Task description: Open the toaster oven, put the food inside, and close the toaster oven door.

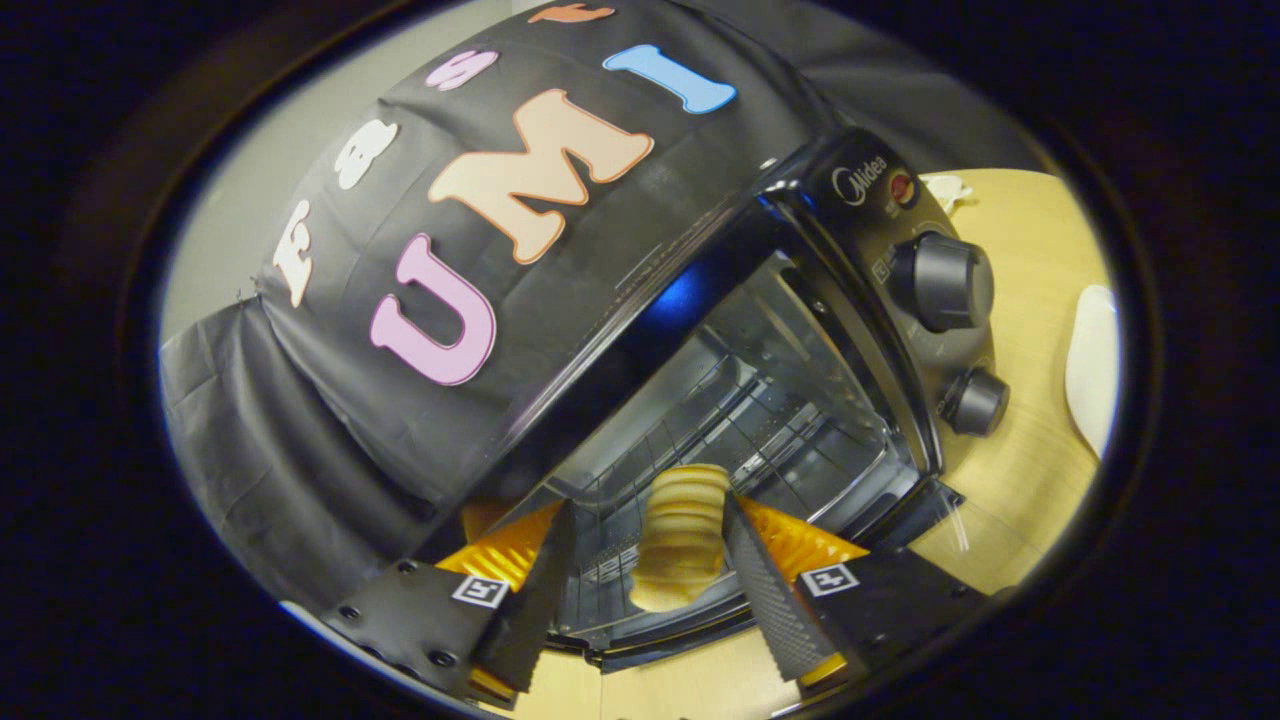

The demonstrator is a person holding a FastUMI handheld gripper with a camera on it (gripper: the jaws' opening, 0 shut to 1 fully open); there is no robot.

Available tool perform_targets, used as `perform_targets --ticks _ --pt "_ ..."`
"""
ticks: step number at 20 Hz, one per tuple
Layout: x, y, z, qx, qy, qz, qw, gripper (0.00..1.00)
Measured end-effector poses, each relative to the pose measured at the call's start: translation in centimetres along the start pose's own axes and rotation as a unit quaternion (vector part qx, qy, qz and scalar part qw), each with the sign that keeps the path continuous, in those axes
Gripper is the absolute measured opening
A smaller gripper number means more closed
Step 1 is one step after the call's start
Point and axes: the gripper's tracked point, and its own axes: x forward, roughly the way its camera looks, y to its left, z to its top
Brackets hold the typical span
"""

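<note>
1. The toaster oven (800,330) stands on the wooden bench (1020,470) with its door already down, so the wire rack (700,420) inside lies open just ahead of you. Its two knobs (945,282) sit on the panel beside the opening.
2. The gripper (650,560) is spread fairly wide. From this view you cannot tell for sure whether either finger presses on the food; there looks to be a gap on one side at least.
3. The food (685,535), a ridged, pale pastry-like piece, stands between the fingers at the mouth of the oven, over the front of the rack.
4. Judge it light, soft and easily crushed. Take it across its ridged middle, lightly; the ridges should give grip, so you need little squeeze.
</note>
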Motion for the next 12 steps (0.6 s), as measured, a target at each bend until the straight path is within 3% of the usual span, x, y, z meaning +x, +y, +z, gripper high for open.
perform_targets --ticks 1,12 --pt "-0.1 0.1 0.0 -0.006 0.000 0.004 1.000 0.93" --pt "-6.9 2.3 1.0 -0.058 0.008 0.077 0.995 0.97"
